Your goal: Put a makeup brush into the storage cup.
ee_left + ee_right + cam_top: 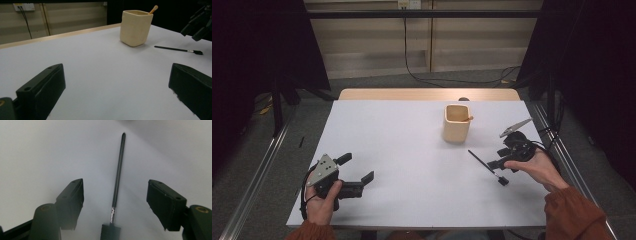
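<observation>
Nearest me, the left claw point(357, 172) sits low at the near-left of the desk point(412, 165), jaws wide apart with nothing between them, parked. All my attention goes right: the right claw point(115, 205) hangs over the black brush point(117, 182), jaws apart, one either side of the handle, not touching it. The brush lies flat on the desk near the right edge, bristle head toward me, thin tip pointing off to the far left, in front of the beige cup point(457, 123) that already holds a wooden stick point(153, 9). To do this well I want the handle centred between the pads, just above the metal collar, and the claw lowered until the pads nearly skim the desk before I squeeze. It's thin and could roll.
</observation>
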`<state>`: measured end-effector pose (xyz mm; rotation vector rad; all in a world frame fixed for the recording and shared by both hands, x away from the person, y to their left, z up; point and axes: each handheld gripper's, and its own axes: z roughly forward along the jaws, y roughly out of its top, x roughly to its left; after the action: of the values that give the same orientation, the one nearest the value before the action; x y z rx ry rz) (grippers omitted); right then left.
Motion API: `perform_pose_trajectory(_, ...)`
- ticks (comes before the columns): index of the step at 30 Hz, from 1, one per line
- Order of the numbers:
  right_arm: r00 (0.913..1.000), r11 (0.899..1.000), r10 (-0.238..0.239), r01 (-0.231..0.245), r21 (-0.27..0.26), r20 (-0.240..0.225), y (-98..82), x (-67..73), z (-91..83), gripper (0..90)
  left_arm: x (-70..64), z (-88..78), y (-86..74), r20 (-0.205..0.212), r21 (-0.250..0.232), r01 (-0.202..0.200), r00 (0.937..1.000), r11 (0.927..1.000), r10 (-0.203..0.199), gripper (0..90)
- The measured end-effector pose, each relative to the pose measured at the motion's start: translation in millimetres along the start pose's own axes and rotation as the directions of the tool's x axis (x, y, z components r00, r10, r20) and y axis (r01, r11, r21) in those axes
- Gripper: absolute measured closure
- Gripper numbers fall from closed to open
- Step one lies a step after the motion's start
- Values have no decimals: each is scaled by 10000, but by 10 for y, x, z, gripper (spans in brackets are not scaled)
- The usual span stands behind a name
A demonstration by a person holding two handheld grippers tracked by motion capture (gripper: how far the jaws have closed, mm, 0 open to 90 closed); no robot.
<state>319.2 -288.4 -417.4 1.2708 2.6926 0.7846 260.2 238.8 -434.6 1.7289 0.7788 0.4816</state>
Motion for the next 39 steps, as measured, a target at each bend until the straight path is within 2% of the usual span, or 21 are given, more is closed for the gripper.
perform_pose_trajectory(5,10000,9958,-17,25,914,-94,27,-19,59,346,1,1,-2,1,7,-7,10000,10000,7,8)
perform_pose_trajectory(9,9997,9901,58,-26,1401,-229,47,-54,102,441,0,-3,0,-4,-9,-11,10000,10000,11,8)
perform_pose_trajectory(11,9996,9835,6,47,1807,-296,55,-49,139,465,3,-3,0,1,4,-20,10000,10000,20,8)
perform_pose_trajectory(16,9991,9733,-132,222,2283,-409,78,-23,208,536,5,-4,-1,-9,16,-32,10000,10000,32,8)
perform_pose_trajectory(18,9995,9665,-191,250,2554,-255,78,-21,238,552,5,-4,-1,-22,-8,-6,10000,10000,6,8)
perform_pose_trajectory(26,9991,9561,-259,346,2910,-338,83,-17,286,665,6,-2,-1,-9,10,-53,10000,10000,53,8)
perform_pose_trajectory(33,9986,9476,-371,473,3160,-382,82,-18,338,699,8,-7,2,-21,-17,-53,10000,10000,53,9)
perform_pose_trajectory(35,9986,9448,-392,488,3240,-362,84,-12,359,709,7,-7,1,-25,-15,-35,10000,10000,35,9)
perform_pose_trajectory(37,9984,9366,-508,562,3459,-245,85,1,399,724,7,-7,2,-17,-19,-56,10000,10000,56,9)
perform_pose_trajectory(39,9983,9360,-566,569,3475,-111,90,1,409,761,5,-4,2,-21,-1,-85,10000,10000,85,9)
